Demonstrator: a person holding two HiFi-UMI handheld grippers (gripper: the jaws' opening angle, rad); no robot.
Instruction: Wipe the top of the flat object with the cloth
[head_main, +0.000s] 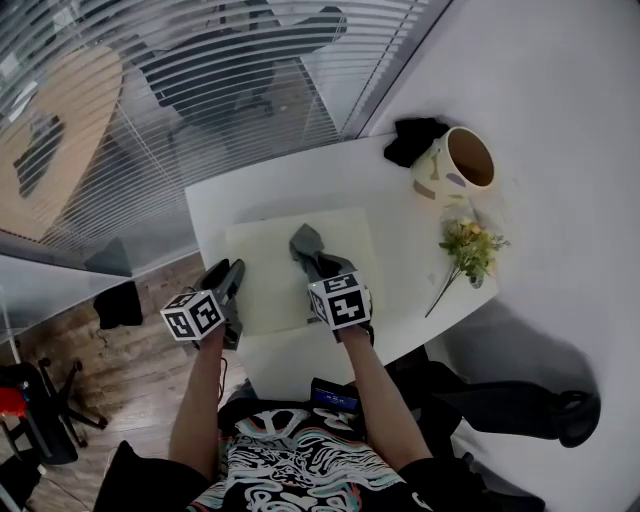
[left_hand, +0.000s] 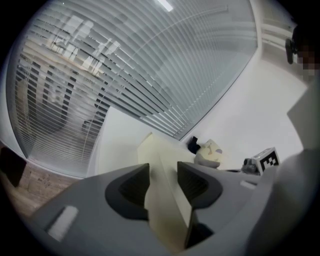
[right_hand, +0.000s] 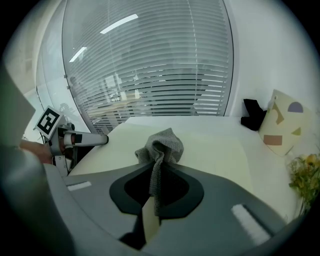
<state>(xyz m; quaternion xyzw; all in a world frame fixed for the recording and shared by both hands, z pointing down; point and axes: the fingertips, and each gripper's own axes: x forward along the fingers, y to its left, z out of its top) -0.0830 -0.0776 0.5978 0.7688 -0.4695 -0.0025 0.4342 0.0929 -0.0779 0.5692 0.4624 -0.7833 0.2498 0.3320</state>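
Here, in the head view, the left gripper (head_main: 234, 276) bites the left edge of the flat cream board (head_main: 265, 262), seemingly to steady it; the right gripper (head_main: 318, 265) holds a grey cloth (head_main: 304, 243) bunched on the board just ahead of its jaws. Left gripper view: jaws clamped on that edge. Right gripper view: jaws pinching the cloth's tail, wad down, ready to wipe.

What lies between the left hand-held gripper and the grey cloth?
Only bare cream board; nothing lies between the left hand-held gripper and the cloth, as the head view shows.
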